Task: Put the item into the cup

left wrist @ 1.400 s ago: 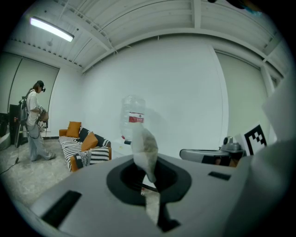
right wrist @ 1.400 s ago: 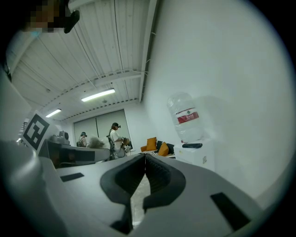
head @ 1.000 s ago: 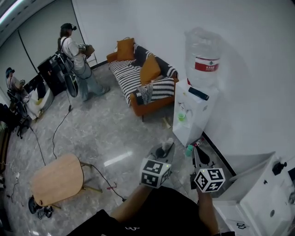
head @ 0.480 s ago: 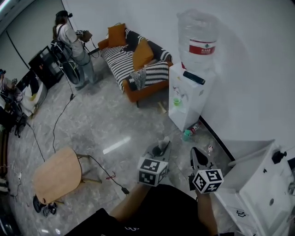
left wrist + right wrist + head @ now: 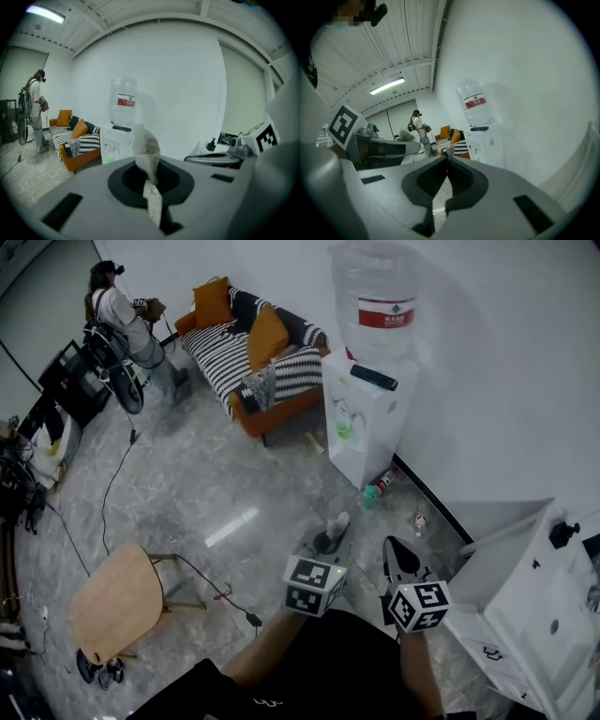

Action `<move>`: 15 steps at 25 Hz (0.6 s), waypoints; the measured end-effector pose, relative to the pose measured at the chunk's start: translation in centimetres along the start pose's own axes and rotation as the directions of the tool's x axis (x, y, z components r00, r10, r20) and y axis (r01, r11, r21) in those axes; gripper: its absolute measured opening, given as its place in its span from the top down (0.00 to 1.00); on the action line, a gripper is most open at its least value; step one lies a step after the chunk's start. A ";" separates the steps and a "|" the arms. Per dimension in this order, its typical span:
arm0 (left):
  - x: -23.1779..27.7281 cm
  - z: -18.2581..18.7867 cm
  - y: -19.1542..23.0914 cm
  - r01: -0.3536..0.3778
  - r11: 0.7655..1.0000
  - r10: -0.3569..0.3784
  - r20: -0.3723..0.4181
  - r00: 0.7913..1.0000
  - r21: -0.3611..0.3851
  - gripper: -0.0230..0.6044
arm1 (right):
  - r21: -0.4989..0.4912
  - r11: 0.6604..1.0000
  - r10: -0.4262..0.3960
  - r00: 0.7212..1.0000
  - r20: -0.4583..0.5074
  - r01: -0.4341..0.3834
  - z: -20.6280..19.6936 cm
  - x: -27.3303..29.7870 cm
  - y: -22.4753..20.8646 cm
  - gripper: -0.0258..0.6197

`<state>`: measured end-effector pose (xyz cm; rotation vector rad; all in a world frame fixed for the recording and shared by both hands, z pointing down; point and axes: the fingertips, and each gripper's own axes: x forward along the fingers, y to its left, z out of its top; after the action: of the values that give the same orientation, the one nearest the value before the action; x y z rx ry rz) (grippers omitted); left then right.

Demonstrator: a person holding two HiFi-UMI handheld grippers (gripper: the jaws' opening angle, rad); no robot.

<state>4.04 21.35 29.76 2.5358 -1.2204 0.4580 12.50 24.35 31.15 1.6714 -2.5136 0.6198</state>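
My left gripper (image 5: 330,538) is shut on a small pale, see-through sachet (image 5: 338,523) that sticks up beyond its jaws. In the left gripper view the sachet (image 5: 146,149) stands upright, pinched in the left gripper (image 5: 151,180). My right gripper (image 5: 394,554) is beside it, shut and empty; its jaws meet with nothing between them in the right gripper (image 5: 446,161) view. A small green cup (image 5: 343,428) sits in the tap niche of the white water dispenser (image 5: 370,413) ahead, well apart from both grippers. A teal cup (image 5: 368,496) stands on the floor at the dispenser's foot.
An orange and striped sofa (image 5: 246,352) stands left of the dispenser. A person (image 5: 117,324) stands at the far left by dark equipment. A wooden stool (image 5: 112,601) and a cable (image 5: 220,592) lie on the marble floor. A white cabinet (image 5: 534,606) is at my right.
The dispenser, sofa and person have slid up and left in the head view as I moved. Both grippers keep their places and stay shut, the sachet still held.
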 end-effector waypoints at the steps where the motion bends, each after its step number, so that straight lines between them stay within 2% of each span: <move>1: 0.2 -0.1 -0.1 0.003 1.000 -0.003 -0.006 1.000 0.001 0.94 | 0.000 1.000 -0.002 1.000 0.000 0.002 0.0 0.0 -0.1 0.94; 10: 2.3 0.3 -0.9 0.042 0.999 -0.041 -0.037 0.998 0.028 0.94 | 0.041 0.999 -0.019 1.000 0.015 0.018 0.6 0.5 -1.6 0.95; 15: 3.1 0.5 0.2 0.028 0.999 -0.026 -0.052 0.998 0.024 0.94 | 0.042 0.999 -0.011 1.000 0.015 0.010 1.1 1.7 -2.0 0.95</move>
<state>5.83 18.85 30.61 2.5411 -1.1676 0.5322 13.75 21.80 31.19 1.7078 -2.5174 0.6659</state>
